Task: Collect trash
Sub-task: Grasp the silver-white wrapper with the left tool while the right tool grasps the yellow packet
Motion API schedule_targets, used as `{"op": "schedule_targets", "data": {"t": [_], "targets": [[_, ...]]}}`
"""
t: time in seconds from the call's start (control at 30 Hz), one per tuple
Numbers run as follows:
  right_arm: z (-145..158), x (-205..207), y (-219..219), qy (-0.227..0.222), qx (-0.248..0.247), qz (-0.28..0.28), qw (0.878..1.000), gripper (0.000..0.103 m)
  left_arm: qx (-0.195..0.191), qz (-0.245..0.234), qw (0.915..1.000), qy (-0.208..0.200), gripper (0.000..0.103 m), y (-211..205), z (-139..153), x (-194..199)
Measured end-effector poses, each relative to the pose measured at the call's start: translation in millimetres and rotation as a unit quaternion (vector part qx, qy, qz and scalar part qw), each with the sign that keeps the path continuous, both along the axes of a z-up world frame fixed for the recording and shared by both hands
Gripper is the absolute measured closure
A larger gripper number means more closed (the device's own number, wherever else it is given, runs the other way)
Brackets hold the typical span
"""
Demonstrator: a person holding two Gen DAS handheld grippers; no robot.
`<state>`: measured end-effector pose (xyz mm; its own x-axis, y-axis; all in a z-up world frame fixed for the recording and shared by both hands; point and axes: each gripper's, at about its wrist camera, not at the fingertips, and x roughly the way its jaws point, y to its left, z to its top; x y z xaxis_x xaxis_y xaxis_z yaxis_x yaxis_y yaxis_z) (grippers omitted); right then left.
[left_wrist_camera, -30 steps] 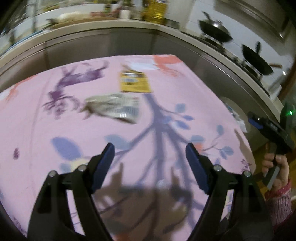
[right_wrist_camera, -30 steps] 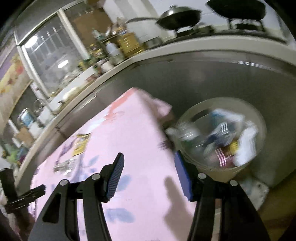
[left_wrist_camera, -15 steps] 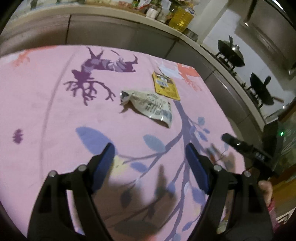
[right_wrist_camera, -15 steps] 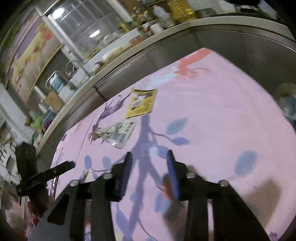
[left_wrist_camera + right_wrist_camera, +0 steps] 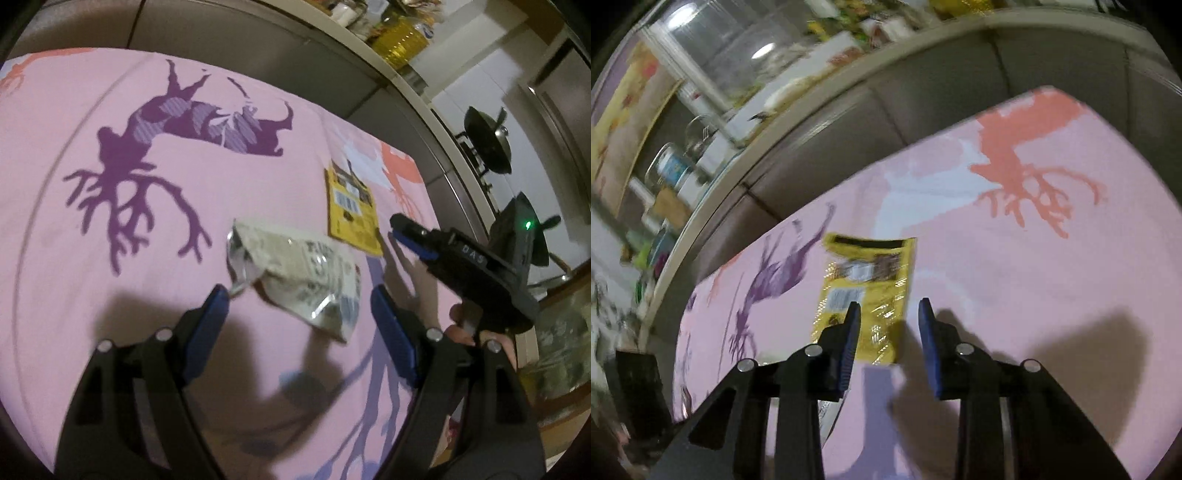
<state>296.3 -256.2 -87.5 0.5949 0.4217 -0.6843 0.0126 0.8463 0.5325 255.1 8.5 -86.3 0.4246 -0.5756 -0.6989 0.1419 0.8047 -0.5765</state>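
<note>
A crumpled silver wrapper lies on the pink tablecloth. My left gripper is open just above it, a blue finger on each side of its near end, neither touching. A flat yellow packet lies just beyond. In the left wrist view my right gripper, held by a hand, points at that packet's near corner. In the right wrist view the right gripper is open by a narrow gap, and the yellow packet has its near end between the fingers, unpressed.
A grey kitchen counter curves behind the table, with an oil bottle and jars on it. Two dark woks sit on the stove at the right. The table's right edge runs close to the counter.
The right gripper swung from the bin to the yellow packet and its jaws narrowed. The left gripper rolled and came forward and down to the silver wrapper, still wide.
</note>
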Motion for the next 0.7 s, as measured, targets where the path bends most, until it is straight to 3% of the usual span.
{"op": "schedule_targets", "data": {"t": [0.17,0.23,0.3,0.37,0.4,0.43,0.53,0.57,0.7], "targets": [[-9,10,0,-0.007,0.043,0.014,0.999,0.073,0.010,0.003,0.9998,-0.020,0.028,-12,1,23],[-9,14,6,-0.009,0.045,0.027,0.999,0.073,0.017,-0.001,0.9996,-0.022,0.040,-17,0,31],[-8,17,14,-0.012,0.039,0.042,0.998,0.073,0.026,-0.004,0.9993,-0.025,0.062,-21,-2,38],[-6,18,22,-0.010,0.030,0.054,0.998,0.080,0.025,-0.003,0.9993,-0.027,0.065,-21,-3,42],[-7,18,28,-0.004,0.021,0.063,0.998,0.094,0.022,-0.003,0.9994,-0.026,0.067,-20,-4,44],[-9,16,35,0.002,0.012,0.073,0.997,0.102,0.018,-0.003,0.9996,-0.023,0.068,-19,-5,45],[-8,0,50,0.003,0.000,0.090,0.996,0.103,0.016,-0.002,0.9996,-0.024,0.069,-10,-5,37],[-8,-7,54,0.003,0.006,0.097,0.995,0.103,0.011,-0.003,0.9996,-0.027,0.074,-2,-4,32],[-16,-51,79,0.017,0.031,0.131,0.991,0.103,-0.010,0.002,0.9996,-0.025,0.076,28,-5,5]]}}
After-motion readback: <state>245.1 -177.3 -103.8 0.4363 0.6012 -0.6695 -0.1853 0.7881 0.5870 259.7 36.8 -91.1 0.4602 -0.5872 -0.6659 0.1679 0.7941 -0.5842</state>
